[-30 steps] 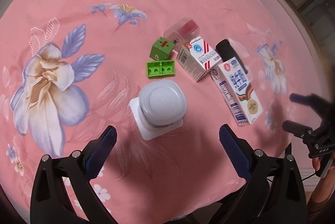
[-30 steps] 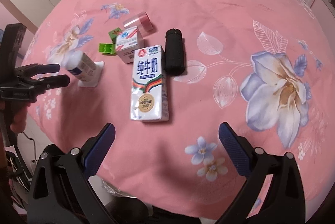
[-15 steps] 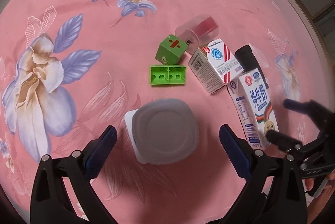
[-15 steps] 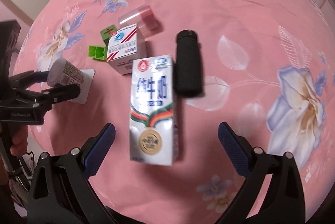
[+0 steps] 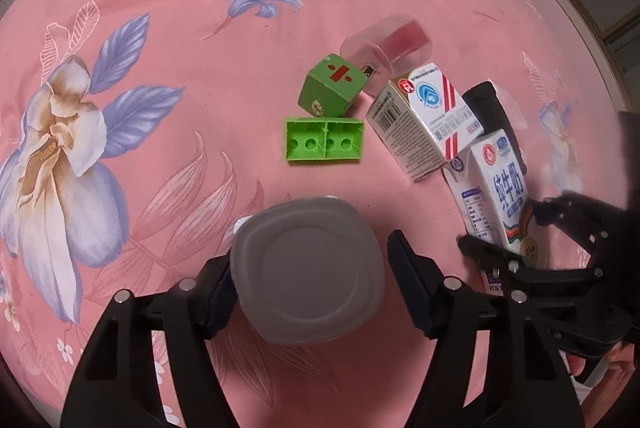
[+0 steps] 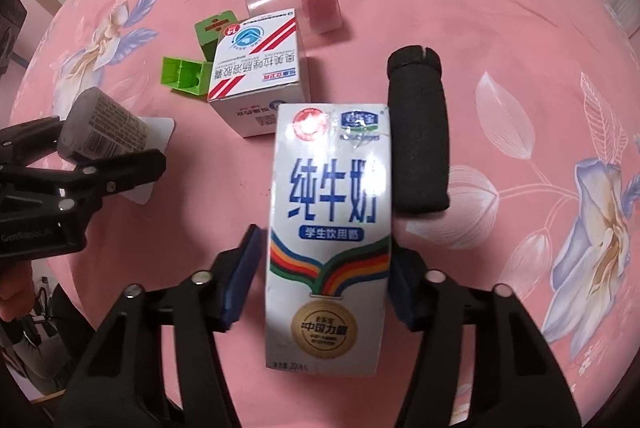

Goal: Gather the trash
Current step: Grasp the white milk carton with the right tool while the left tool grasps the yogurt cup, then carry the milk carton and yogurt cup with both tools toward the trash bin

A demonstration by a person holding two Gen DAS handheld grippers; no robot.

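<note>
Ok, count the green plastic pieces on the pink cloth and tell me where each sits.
2. A green cube with a red division sign sits beside the clear cup. A flat green brick, hollow side up, lies just in front of the cube. Others could be hidden behind the boxes.

Green cube (image 6: 210, 32) half hidden behind medicine box (image 6: 256, 68); small print on milk carton (image 6: 328, 228) unreadable.

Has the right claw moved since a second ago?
Yes. The right claw has come down toward the table, its jaws closing around the milk carton, which earlier lay well ahead of it beside the black roll.
</note>
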